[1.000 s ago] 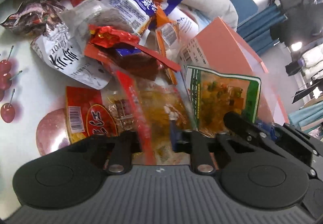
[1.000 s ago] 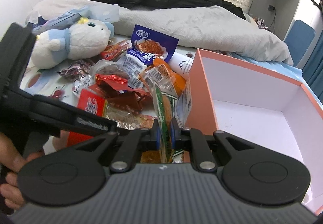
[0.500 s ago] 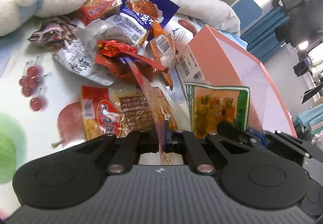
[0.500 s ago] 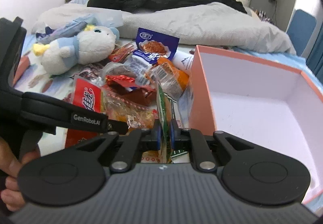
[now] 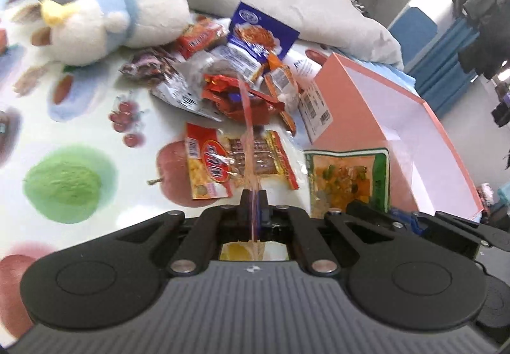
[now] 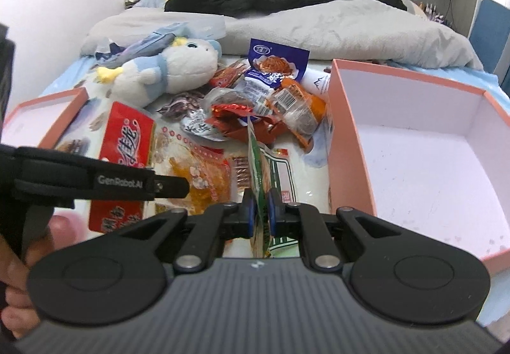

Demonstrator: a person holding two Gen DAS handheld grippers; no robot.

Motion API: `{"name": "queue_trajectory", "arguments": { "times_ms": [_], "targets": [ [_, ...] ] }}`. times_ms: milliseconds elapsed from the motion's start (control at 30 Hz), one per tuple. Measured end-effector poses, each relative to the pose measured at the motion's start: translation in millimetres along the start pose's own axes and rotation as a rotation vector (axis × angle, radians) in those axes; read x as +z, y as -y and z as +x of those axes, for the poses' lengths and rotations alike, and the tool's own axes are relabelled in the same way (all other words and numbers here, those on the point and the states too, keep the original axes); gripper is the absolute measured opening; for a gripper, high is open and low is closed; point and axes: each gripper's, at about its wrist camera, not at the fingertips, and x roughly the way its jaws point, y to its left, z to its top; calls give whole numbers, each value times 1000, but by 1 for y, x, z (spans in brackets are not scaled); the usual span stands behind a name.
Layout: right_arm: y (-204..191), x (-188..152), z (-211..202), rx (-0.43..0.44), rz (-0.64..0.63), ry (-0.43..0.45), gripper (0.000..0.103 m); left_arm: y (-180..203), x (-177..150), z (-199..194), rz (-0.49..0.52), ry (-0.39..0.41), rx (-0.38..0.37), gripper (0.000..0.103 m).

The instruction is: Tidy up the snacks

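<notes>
Both claws are gripping packets edge-on beside the open pink box [image 6: 414, 162]. The right claw [image 6: 262, 205] is pinching shut on the green pickle packet [image 6: 256, 162], hanging just left of the box's near wall. The left claw [image 5: 253, 205] is clamping the red-and-clear snack packet [image 5: 247, 131], further from the box and above the fruit-print table [image 5: 95, 131]. I'd be carrying the green packet over the wall before releasing it, keeping the left claw clear.

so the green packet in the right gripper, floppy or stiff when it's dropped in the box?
Probably floppy: the green packet is a thin film pouch, clamped edge-on by the right gripper. Likely light, so it may flutter. The pink box is wide open.
</notes>
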Motion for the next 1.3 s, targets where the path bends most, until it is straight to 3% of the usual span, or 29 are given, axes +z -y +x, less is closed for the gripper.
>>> {"name": "queue_trajectory", "arguments": {
  "times_ms": [167,467,1000,1300],
  "targets": [
    [8,0,-4,36,80,-30,12,5,-2,-18,28,-4,45,3],
    [20,1,-9,45,143,-54,12,14,4,-32,29,-9,41,3],
    [45,36,-45,68,170,63,12,42,43,-64,62,67,70,1],
    [67,72,-69,82,166,142,12,80,78,-88,111,141,13,0]
  ]
}}
